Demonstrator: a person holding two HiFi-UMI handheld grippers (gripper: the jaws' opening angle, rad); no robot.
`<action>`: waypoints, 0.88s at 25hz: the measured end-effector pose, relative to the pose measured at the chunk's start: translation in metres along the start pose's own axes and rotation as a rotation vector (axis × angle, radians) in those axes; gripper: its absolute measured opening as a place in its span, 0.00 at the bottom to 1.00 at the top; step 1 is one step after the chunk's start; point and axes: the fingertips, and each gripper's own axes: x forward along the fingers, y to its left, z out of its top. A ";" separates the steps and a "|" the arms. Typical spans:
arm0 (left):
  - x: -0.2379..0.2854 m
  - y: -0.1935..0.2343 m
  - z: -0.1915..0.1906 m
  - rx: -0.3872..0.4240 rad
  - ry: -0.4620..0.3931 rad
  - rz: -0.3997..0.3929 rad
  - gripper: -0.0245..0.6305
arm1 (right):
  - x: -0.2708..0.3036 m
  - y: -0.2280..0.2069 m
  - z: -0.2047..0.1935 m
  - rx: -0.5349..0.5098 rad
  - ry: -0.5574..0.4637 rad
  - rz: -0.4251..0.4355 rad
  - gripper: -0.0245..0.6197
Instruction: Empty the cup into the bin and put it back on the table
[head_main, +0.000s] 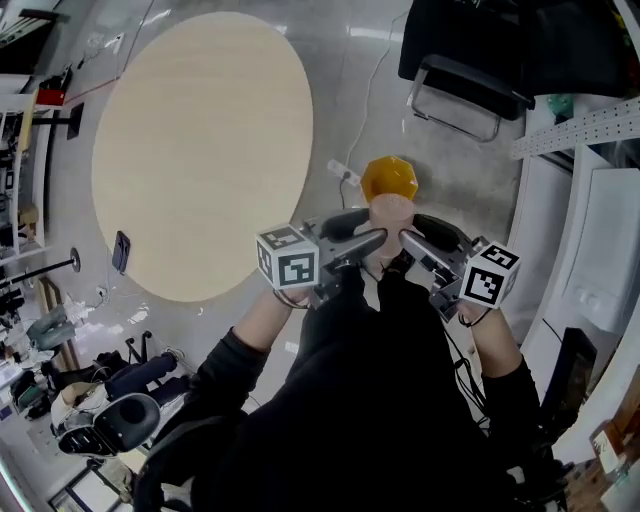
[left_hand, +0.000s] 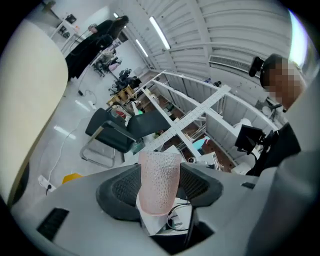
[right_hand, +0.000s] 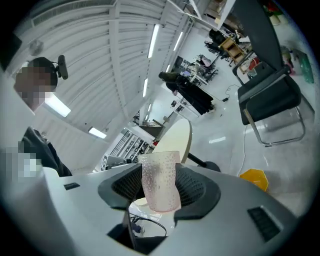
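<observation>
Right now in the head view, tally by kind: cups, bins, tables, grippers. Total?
cup: 1, pink, clamped between both grippers
bin: 1, yellow, on the floor
table: 1, round
Grippers: 2, left gripper and right gripper
Total: 5

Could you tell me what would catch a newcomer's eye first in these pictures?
A pink dimpled cup sits clamped between the left tongs and right tongs, mid-frame in the head view. Beyond it an orange bin stands on the floor; a big round table fills the upper left.
</observation>
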 end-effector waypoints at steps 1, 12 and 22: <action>-0.007 -0.009 0.003 0.032 -0.003 0.009 0.43 | 0.000 0.011 0.001 -0.020 0.008 0.015 0.37; -0.045 -0.041 0.020 0.194 -0.190 0.124 0.43 | 0.014 0.061 0.018 -0.291 0.162 0.183 0.37; -0.126 -0.057 0.029 0.361 -0.228 0.244 0.43 | 0.062 0.127 0.000 -0.454 0.270 0.298 0.37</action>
